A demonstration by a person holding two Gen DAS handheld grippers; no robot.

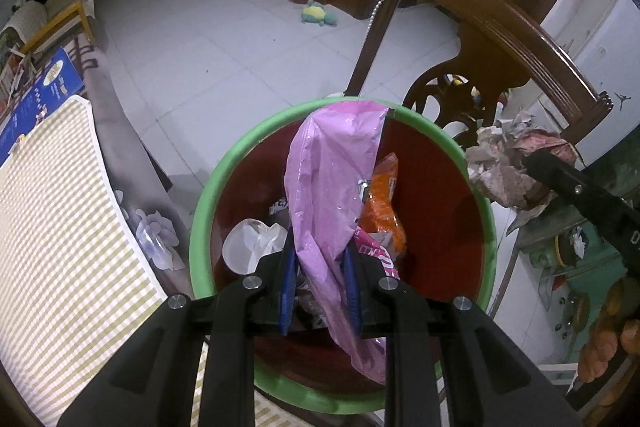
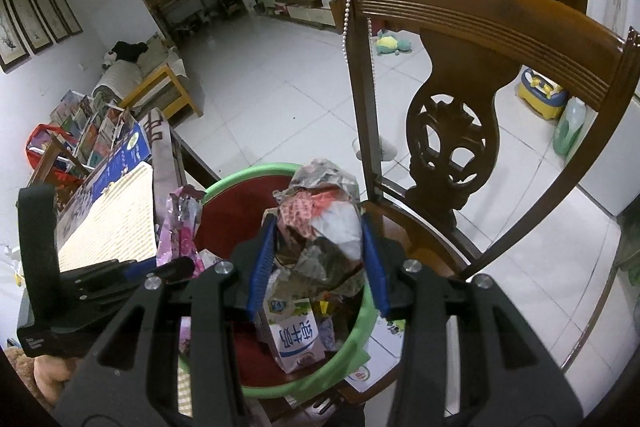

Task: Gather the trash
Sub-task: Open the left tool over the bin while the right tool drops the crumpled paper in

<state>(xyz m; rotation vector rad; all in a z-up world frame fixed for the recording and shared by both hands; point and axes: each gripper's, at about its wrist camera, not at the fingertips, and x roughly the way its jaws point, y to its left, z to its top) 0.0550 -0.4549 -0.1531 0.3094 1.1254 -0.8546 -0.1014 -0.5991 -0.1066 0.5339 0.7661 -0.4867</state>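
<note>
Pink wrapper clamped in left tool

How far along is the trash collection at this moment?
Done: the bin already holds an orange wrapper, clear plastic and a milk carton. In hand: the left tool is shut on a pink plastic bag over the bin, and the right tool grips a crumpled paper wad above it. Left: releasing both into the bin.

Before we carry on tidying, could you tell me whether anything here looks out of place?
Yes: a green and yellow plush toy lies alone on the white tiled floor, far from the green-rimmed red bin.
</note>
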